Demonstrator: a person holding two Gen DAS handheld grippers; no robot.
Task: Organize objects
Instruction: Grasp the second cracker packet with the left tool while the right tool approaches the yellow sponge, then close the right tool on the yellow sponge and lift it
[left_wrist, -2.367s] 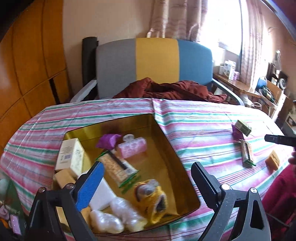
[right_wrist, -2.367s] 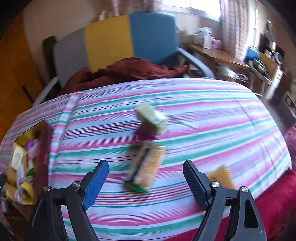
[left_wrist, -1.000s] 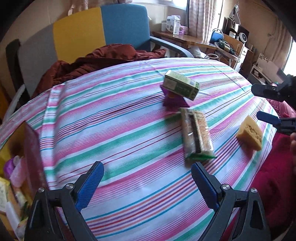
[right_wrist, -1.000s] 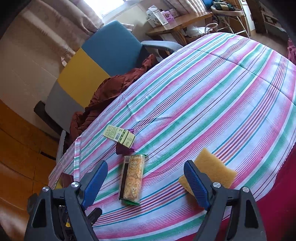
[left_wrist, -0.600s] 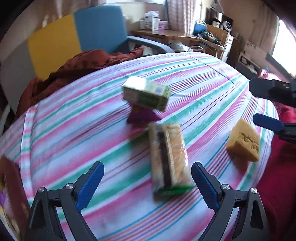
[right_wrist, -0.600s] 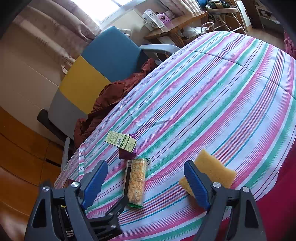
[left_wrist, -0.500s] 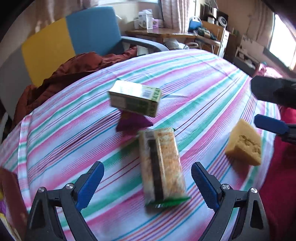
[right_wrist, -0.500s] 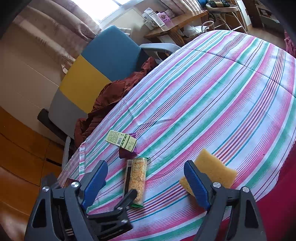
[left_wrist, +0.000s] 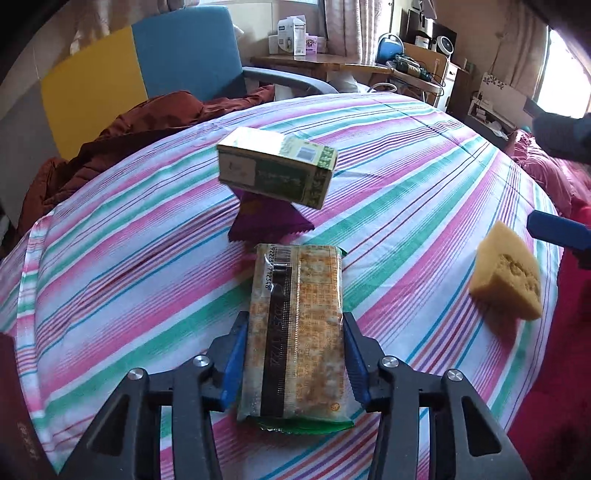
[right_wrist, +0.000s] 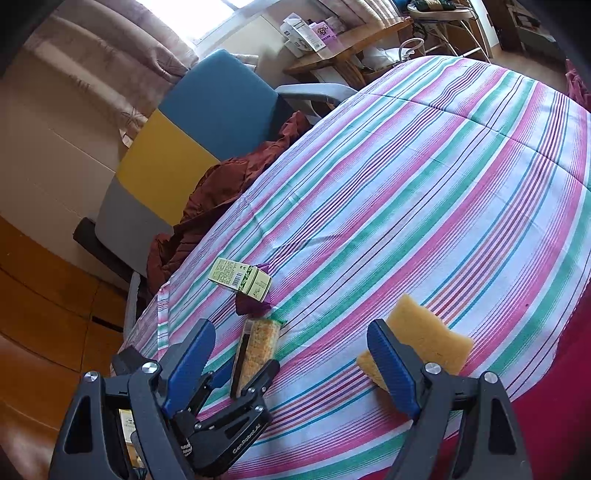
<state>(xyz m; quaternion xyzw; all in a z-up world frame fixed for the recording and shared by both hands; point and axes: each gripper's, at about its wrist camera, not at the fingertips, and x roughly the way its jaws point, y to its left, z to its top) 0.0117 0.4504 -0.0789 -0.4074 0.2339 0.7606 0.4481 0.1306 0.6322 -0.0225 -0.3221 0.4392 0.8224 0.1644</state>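
Since earlier: we have brought our left claw (left_wrist: 295, 363) down from above the open box onto the cracker pack, which a moment ago lay well ahead of wide-spread fingers.
Left claw: closing; its blue pads sit against both long sides of the clear-wrapped rectangular cracker packet with green ends (left_wrist: 297, 328), which lies flat on the cloth.
Right claw (right_wrist: 291, 363): spread wide, with nothing between its fingers.
Yellow sponge block (right_wrist: 430, 339): just beyond our right claw's right finger, partly hidden by it; well off to the right of the left claw.
Green and cream cardboard carton (left_wrist: 275, 171): straight ahead of the left claw, past the packet's far end, propped tilted on a purple foil sachet (left_wrist: 267, 219).
Sachet: its near corner is close to the packet's far end; we cannot tell whether they touch.
In the way: carton and sachet block the path forward of the left claw; our own left claw sits just left of the right claw's left finger.
Striped pink, green and white tablecloth (left_wrist: 122, 258): bare to the left of the left claw and between packet and sponge.
Edges: the cloth drops away close below both claws and just right of the sponge, onto red fabric (left_wrist: 554, 387).
Beyond the far edge: a grey, yellow and blue chair (right_wrist: 177, 147) with a rust-brown garment (left_wrist: 147, 122) heaped on it.
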